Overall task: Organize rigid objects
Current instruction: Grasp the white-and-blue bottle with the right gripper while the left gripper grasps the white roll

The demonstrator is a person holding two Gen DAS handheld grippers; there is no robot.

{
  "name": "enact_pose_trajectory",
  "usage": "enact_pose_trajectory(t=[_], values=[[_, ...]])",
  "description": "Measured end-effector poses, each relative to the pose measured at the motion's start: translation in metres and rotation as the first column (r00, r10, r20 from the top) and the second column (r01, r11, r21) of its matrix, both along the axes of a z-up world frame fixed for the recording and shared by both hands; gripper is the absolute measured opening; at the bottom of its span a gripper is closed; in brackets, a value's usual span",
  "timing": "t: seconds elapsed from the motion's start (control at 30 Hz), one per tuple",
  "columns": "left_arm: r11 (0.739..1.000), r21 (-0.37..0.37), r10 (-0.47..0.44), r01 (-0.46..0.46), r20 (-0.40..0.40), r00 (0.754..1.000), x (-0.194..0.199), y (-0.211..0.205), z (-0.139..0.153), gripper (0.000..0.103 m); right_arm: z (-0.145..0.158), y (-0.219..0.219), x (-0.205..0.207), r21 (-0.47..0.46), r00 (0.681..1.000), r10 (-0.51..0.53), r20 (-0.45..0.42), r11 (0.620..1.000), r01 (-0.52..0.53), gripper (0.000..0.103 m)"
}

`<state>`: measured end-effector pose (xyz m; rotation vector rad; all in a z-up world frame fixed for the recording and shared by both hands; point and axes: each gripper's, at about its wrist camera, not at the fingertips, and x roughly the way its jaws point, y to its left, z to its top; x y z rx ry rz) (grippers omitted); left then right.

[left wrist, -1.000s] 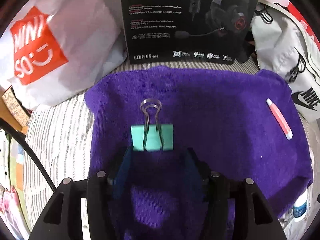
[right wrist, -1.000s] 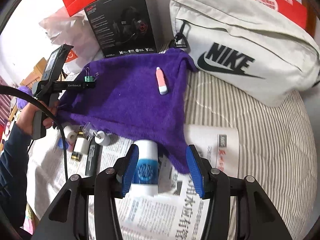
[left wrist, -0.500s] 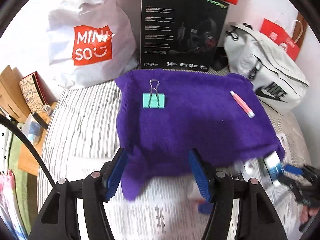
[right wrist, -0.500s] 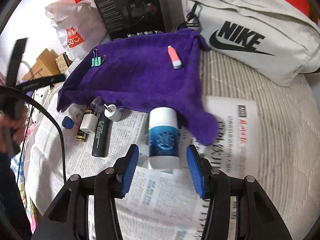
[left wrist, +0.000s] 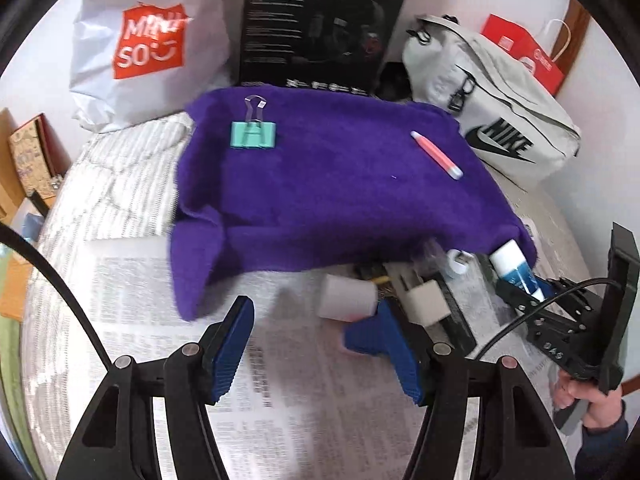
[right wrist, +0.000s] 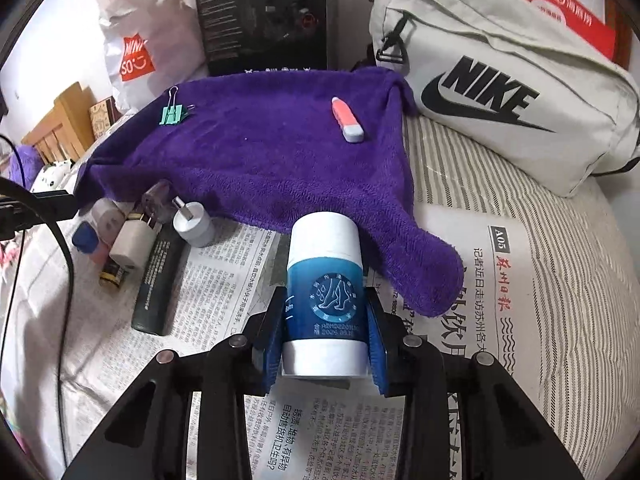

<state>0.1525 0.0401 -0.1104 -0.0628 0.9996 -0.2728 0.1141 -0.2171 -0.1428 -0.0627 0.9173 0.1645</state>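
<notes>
Right gripper (right wrist: 325, 338) has just been closing, now clamped on the blue-and-white tube (right wrist: 324, 292) across its middle, nearest, lying on the newspaper (right wrist: 400, 420): likely the pickup for sorting. Left gripper (left wrist: 316, 344) has just been opening, jaws apart, nothing between them, near the leftover clutter, a white bottle (left wrist: 347, 296) just ahead. Farther: purple towel (right wrist: 260, 160), apparently the sorting spot, with green binder clip (right wrist: 173, 114) far left, pink tube (right wrist: 347, 121) far right.

Both views: wrist fisheyes, angled steeply down along the fingers over the newspaper (right wrist: 400, 432) on the bed. Left view stands further back, facing the purple towel (left wrist: 340, 184); right view sits close. Shared: towel, green binder clip (left wrist: 253, 135), Nike bag (right wrist: 500, 92), headset box (left wrist: 324, 20).
</notes>
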Motion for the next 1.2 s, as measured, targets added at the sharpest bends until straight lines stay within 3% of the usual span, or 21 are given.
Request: enact_pose_trajectory(t=[0.53,0.63,0.7,1.1,1.2], values=[[0.985,0.142,-0.087,0.102,-0.106,0.991,0.034,-0.032,-0.016,0.062,-0.003,-0.002,-0.002,0.035,1.000,-0.010,0.013,0.999,0.009,0.038],[0.985,0.139,-0.086,0.102,-0.118,0.989,0.035,-0.029,-0.021,0.062,-0.003,-0.002,-0.002,0.036,1.000,-0.010,0.012,0.999,0.009,0.038],[0.988,0.122,-0.080,0.095,-0.120,0.990,0.034,-0.025,-0.022,0.054,-0.003,-0.003,-0.002,0.036,1.000,-0.010,0.012,0.999,0.009,0.038],[0.977,0.197,-0.059,0.080,-0.109,0.992,0.028,-0.020,-0.031,0.051,-0.003,-0.002,-0.002,0.042,1.000,-0.008,0.012,0.999,0.008,0.038],[0.979,0.189,-0.059,0.078,-0.102,0.993,0.028,-0.019,-0.029,0.040,-0.003,-0.003,-0.002,0.044,1.000,-0.008,0.012,0.999,0.008,0.038]])
